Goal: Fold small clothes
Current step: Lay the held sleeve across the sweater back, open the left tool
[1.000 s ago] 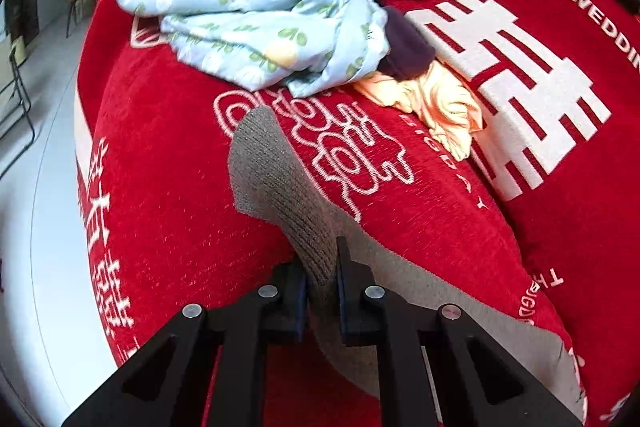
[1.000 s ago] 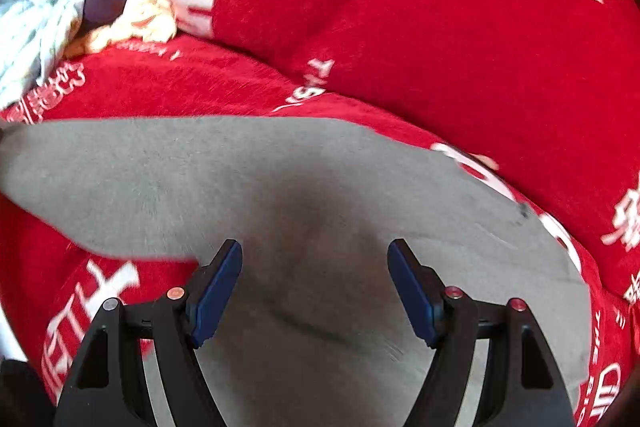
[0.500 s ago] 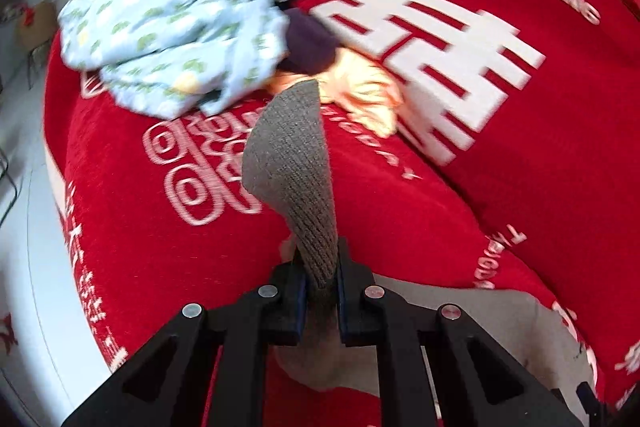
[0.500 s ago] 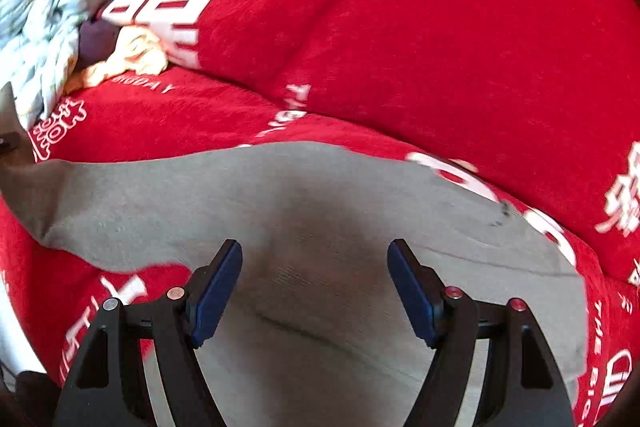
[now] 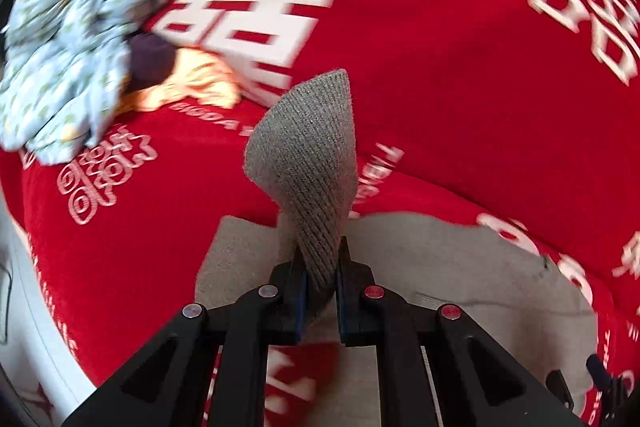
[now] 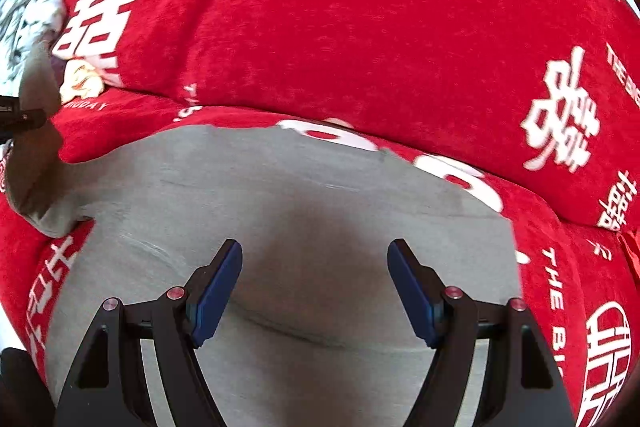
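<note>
A grey garment [image 6: 304,211] lies spread over the red bedcover [image 6: 360,27]. Its ribbed cuff end [image 5: 312,163] stands up in the left wrist view, pinched between the pads of my left gripper [image 5: 322,279], which is shut on it and lifts it over the flat grey cloth [image 5: 440,267]. In the right wrist view my right gripper [image 6: 314,287] hovers just over the middle of the garment, jaws wide and nothing between them. The lifted cuff and the left gripper's tip [image 6: 24,117] show at that view's left edge.
A crumpled pale blue patterned garment [image 5: 76,51] lies at the far left of the bed, with a dark purple piece [image 5: 150,61] and an orange piece [image 5: 192,83] beside it. White characters are printed across the red cover. Pale floor [image 5: 36,315] shows past the bed's left edge.
My left gripper has carried the grey cuff up and to the right, over the garment's body, rolling as it went. The right gripper has drifted right above the cloth, still open.
</note>
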